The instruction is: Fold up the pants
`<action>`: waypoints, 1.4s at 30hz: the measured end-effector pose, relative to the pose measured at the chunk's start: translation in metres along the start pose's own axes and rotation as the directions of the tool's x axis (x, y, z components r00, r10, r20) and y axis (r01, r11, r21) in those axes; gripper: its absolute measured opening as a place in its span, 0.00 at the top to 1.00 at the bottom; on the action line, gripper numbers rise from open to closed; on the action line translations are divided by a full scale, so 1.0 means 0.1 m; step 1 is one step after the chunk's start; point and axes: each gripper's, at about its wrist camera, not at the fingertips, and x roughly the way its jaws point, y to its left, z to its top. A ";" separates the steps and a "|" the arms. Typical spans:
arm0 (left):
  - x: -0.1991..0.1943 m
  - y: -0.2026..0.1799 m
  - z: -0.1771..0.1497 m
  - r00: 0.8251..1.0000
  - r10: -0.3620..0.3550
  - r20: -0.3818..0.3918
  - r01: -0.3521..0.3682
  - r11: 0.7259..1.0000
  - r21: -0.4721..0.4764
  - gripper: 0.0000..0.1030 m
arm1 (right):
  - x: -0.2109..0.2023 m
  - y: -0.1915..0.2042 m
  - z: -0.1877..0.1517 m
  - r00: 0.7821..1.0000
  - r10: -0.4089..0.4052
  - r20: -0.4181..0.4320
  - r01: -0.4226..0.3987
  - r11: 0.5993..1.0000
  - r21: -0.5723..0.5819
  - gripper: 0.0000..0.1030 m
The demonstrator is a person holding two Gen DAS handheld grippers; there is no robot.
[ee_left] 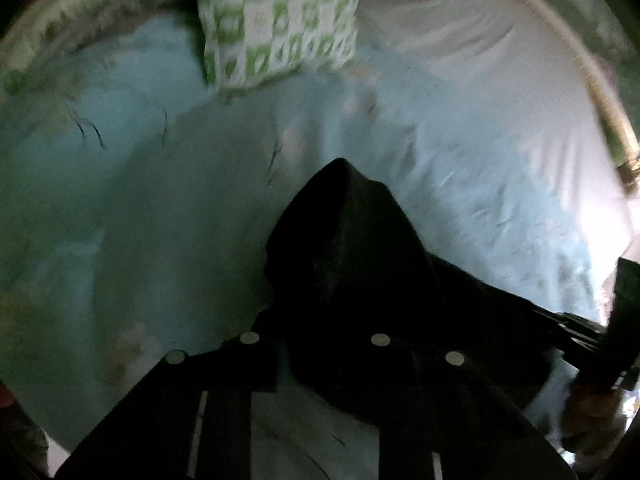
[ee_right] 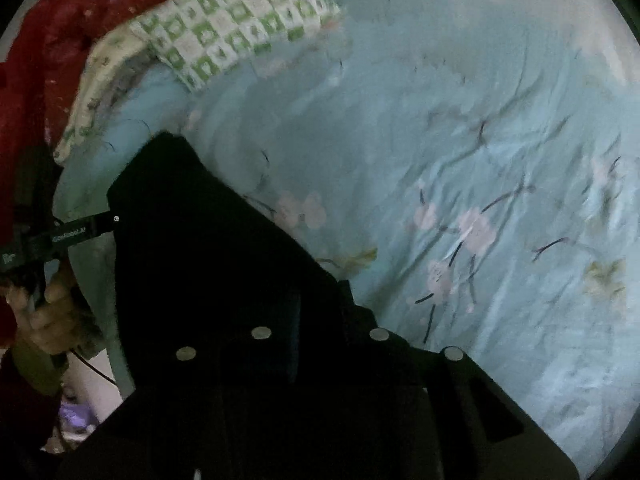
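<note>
1. The pants (ee_left: 360, 272) are black and sit bunched on a pale blue flowered bedsheet (ee_left: 140, 200), rising in a dark peak in front of each camera; I judge they are gathered like this because both tools have taken hold of an edge to lift it for a fold

2. In the left wrist view the cloth fills the gap of the left gripper (ee_left: 320, 364) and drapes over its right-hand finger, so the fabric lies between and on top of the fingers, not beside them; the jaws stand nearly together and look clenched on the pants

3. In the right wrist view the pants (ee_right: 208, 248) cover most of the right gripper (ee_right: 320, 344), hiding its left-hand finger and spilling toward the picture's left; its jaws too are drawn in close, pinching the cloth as far as the dark frame lets me judge

4. The two grips seem to hold neighbouring parts of one edge, probably a waistband or hem, though which one I cannot tell in this darkness

5. The other tool shows at each view's margin, with a hand (ee_right: 48, 312) wrapped round its handle, so the two stand near each other

6. Beyond the pants a green-and-white checked pillow (ee_left: 280, 20) lies at the head of the bed, well apart from the cloth, and a red blanket (ee_right: 60, 60) is heaped behind it
</note>
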 end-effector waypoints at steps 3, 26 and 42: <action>-0.30 0.03 0.00 0.996 -0.062 0.071 0.063 0.998 -0.011 0.81 | -0.25 0.07 0.04 0.995 -0.047 0.088 0.049 0.999 -0.017 0.85; -0.12 -0.04 -0.10 0.957 0.253 0.139 -0.277 0.942 0.189 0.49 | -0.12 -0.04 -0.17 0.972 -0.192 0.134 0.182 0.979 0.088 0.62; -0.24 -1.46 -0.46 0.997 -0.016 0.078 -0.022 0.887 0.461 0.37 | -1.38 -0.50 -1.67 0.948 -0.252 0.194 0.153 0.897 0.416 0.55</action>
